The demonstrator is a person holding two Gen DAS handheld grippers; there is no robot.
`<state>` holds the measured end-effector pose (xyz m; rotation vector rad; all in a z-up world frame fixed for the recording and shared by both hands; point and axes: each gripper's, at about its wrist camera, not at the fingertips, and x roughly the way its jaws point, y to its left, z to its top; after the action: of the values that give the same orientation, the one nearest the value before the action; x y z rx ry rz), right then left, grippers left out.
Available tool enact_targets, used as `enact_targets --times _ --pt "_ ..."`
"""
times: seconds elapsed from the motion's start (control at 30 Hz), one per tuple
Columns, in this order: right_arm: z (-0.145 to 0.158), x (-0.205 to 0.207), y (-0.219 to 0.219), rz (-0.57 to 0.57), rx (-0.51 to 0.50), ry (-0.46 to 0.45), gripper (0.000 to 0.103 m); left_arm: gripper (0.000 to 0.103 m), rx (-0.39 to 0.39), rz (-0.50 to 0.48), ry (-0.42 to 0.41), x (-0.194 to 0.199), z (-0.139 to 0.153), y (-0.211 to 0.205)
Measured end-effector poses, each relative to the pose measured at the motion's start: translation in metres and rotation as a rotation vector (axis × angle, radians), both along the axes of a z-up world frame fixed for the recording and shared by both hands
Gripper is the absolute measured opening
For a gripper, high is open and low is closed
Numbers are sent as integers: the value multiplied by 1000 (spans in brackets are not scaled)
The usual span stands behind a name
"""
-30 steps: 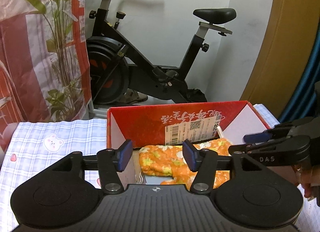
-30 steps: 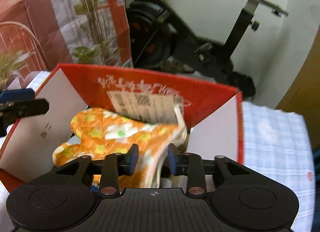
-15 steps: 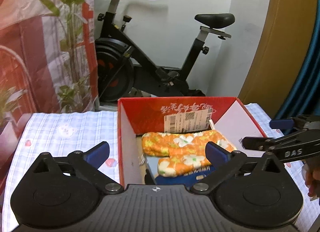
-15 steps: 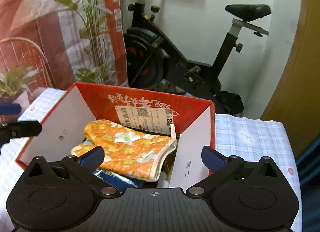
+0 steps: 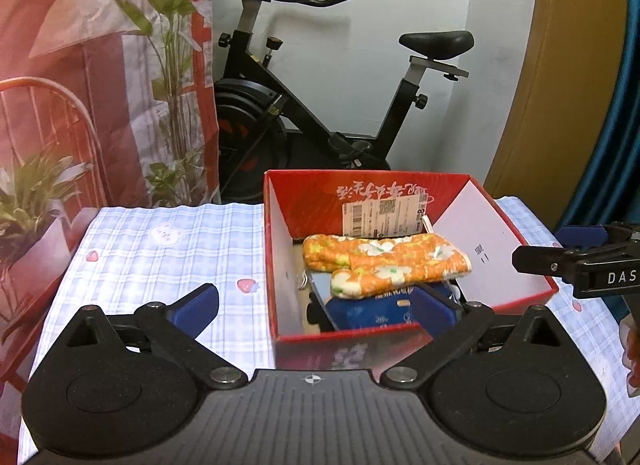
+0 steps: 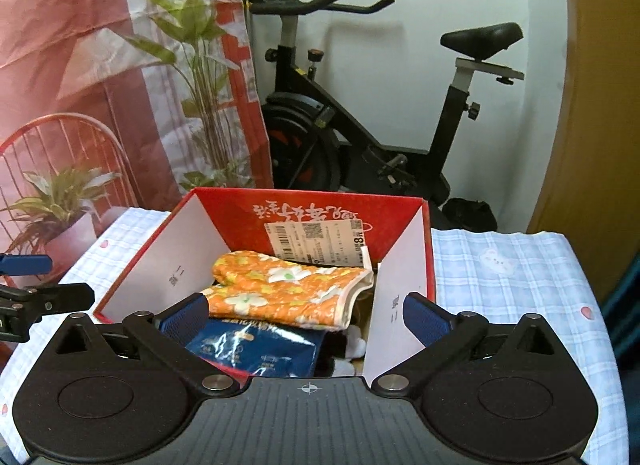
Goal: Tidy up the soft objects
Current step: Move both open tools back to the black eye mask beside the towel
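An orange flowered oven mitt (image 5: 384,265) lies inside an open red cardboard box (image 5: 276,265), on top of a blue soft pack (image 5: 372,315). The mitt (image 6: 288,293), the blue pack (image 6: 256,349) and the box (image 6: 424,249) also show in the right wrist view. My left gripper (image 5: 314,311) is open and empty, pulled back above the box's near edge. My right gripper (image 6: 306,317) is open and empty, also back at the near side of the box. The right gripper's fingers (image 5: 560,257) show at the right edge of the left wrist view.
The box stands on a table with a blue checked cloth (image 5: 168,249). Behind the table stand an exercise bike (image 5: 320,117), a red patterned curtain (image 5: 80,65) and potted plants (image 5: 36,193). A wooden panel (image 5: 560,85) is at the right.
Both grippers have opened wide, let go of the mitt and drawn back and up from the box. The mitt now lies flat in the box.
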<state>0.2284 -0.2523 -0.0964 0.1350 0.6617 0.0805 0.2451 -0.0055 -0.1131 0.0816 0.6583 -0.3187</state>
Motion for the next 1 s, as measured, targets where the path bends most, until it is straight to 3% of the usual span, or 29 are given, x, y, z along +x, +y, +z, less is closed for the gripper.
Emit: enact_targets --times 0.43,0.67,1.0 --pt "-9 -61 6 33 19 -96 103 103 -2 15 -24 -53 -9 17" --pt "-35 -105 17 55 3 -122 103 102 -16 -24 48 -85 -46 18" --pt "-82 -162 31 69 32 -54 103 100 -42 -66 155 -116 -97 15"
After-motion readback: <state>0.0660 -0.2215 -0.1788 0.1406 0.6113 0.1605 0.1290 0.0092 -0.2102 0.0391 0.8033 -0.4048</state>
